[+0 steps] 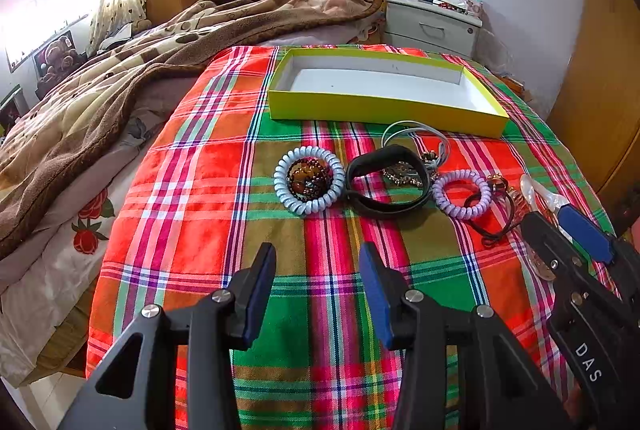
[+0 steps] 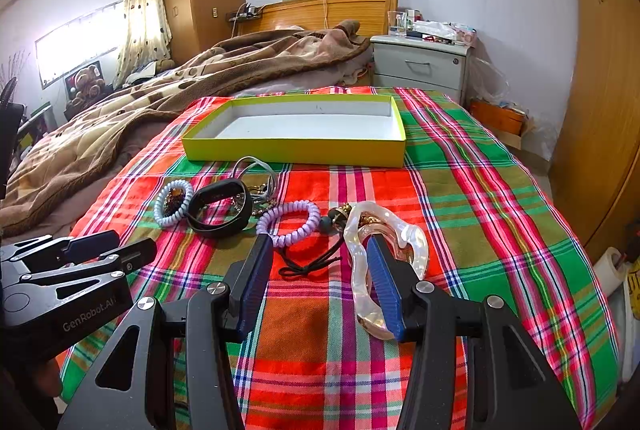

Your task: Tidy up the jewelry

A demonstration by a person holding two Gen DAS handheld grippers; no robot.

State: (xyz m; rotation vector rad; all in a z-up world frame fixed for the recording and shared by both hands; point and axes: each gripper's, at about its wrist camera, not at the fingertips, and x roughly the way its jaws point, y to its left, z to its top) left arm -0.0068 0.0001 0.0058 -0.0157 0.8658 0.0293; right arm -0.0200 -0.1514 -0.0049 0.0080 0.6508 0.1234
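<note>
An empty yellow box (image 1: 376,110) (image 2: 296,150) lies on the plaid cloth. In front of it lies jewelry: a pale blue coil tie (image 1: 309,179) (image 2: 174,203) around a dark beaded piece, a black band (image 1: 386,180) (image 2: 220,208), a lilac coil tie (image 1: 462,194) (image 2: 288,222), a black cord (image 2: 312,262) and a pearly hair claw (image 2: 360,270) (image 1: 536,190). My left gripper (image 1: 316,270) is open and empty, short of the jewelry. My right gripper (image 2: 316,258) is open, its right finger inside the hair claw's loop, its left finger beside the lilac tie.
The plaid cloth (image 1: 200,190) covers the bed's foot. A brown blanket (image 1: 120,78) lies to the left. A grey nightstand (image 2: 420,66) stands behind and wooden wardrobes (image 2: 600,110) stand at the right. My left gripper shows at the right wrist view's left edge (image 2: 100,250).
</note>
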